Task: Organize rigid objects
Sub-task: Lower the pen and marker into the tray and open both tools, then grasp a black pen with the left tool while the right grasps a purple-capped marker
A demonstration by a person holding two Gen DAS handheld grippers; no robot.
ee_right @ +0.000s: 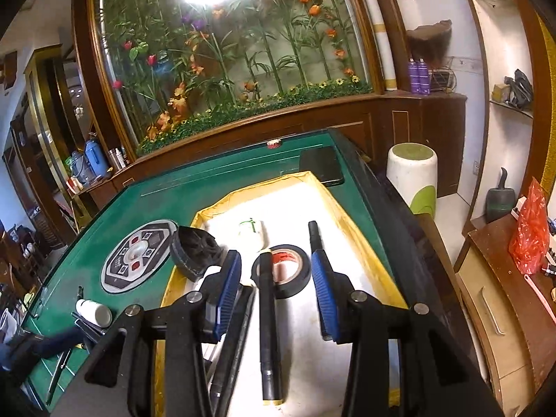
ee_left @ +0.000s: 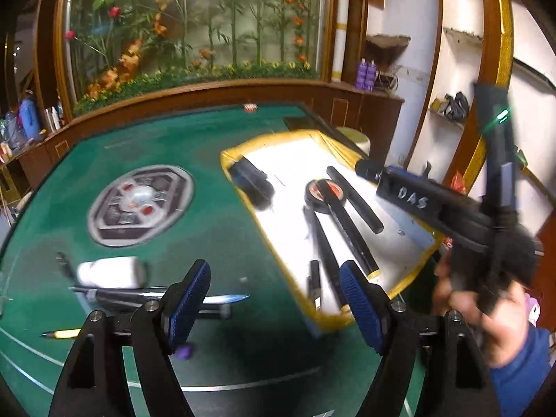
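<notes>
A white tray with a yellow rim (ee_right: 351, 222) lies on the green table (ee_right: 173, 187). In it are a black tape roll (ee_right: 295, 260), a black wheel-like part (ee_right: 194, 250), a small white piece (ee_right: 252, 231) and several black sticks. One black stick (ee_right: 269, 319) lies between the pads of my right gripper (ee_right: 276, 290), its tip resting on the roll; the pads stand clear of it, open. My left gripper (ee_left: 274, 302) hovers open and empty over the green table beside the tray's (ee_left: 229, 160) near corner. A white bottle (ee_left: 111, 272), pens and a yellow pencil (ee_left: 62, 333) lie to its left.
A round control panel (ee_left: 139, 205) sits in the table's middle. A black flat device (ee_right: 321, 165) lies at the far corner. Off the table's right edge stand a white stool (ee_right: 413, 173) and a wooden cabinet (ee_right: 504, 295) with a red bag (ee_right: 528, 229).
</notes>
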